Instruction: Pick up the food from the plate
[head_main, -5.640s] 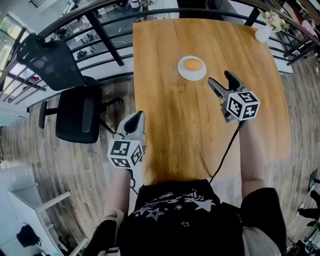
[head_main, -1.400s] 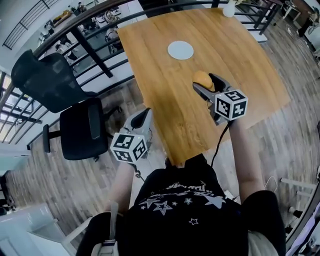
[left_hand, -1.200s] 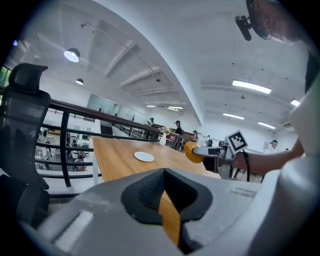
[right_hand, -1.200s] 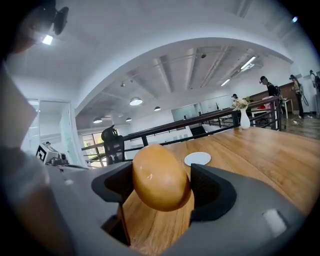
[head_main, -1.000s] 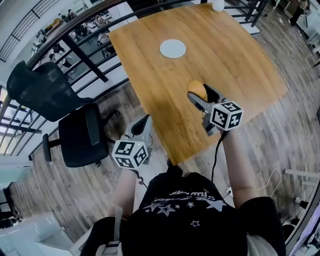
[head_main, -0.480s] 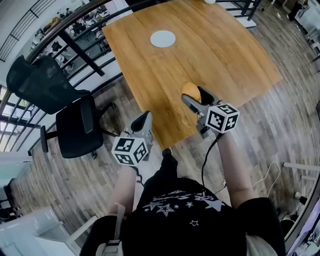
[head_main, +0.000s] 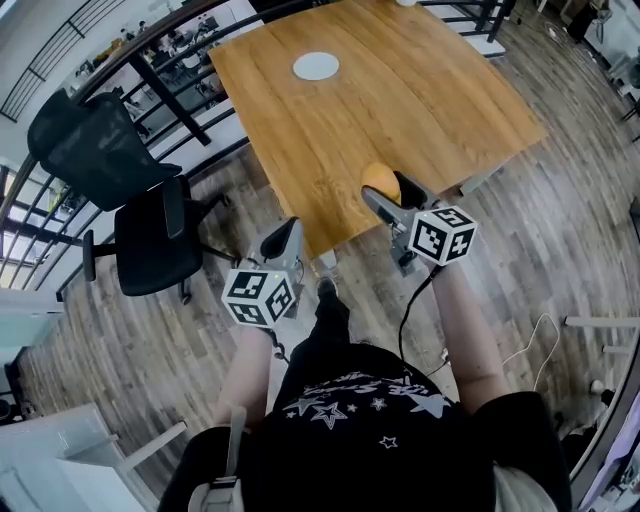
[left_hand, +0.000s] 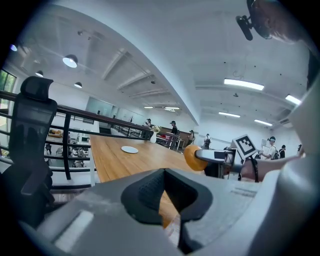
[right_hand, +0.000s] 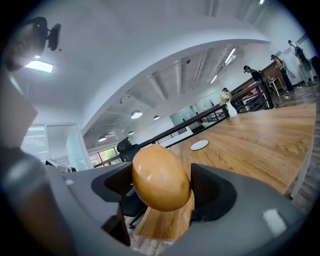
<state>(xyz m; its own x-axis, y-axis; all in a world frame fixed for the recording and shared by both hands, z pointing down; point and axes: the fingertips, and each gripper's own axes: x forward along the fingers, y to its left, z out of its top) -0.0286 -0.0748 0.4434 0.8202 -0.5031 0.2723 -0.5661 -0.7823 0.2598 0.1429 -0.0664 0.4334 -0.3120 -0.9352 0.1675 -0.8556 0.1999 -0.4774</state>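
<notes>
L claw (head_main: 286, 228) nearest: jaws together, nothing btwn them, just off table's (head_main: 430, 100) near corner. R claw (head_main: 388, 196) a bit further out, jaws wide, clamped on round brown bun (head_main: 377, 177), pads on both its sides, bun in air over near table edge. White plate (head_main: 316, 66) well beyond R claw, far side. Office chair (head_main: 150, 235) left of L claw.

Satin, visibly grained: broad honey-brown wooden table (head_main: 420, 90). On table, smooth round white plate (head_main: 316, 66). Above table's near edge, glossy golden-brown oval bun (right_hand: 160, 175), pinched between matt dark pads (right_hand: 214, 192) of grey plastic right gripper (right_hand: 162, 192).
</notes>
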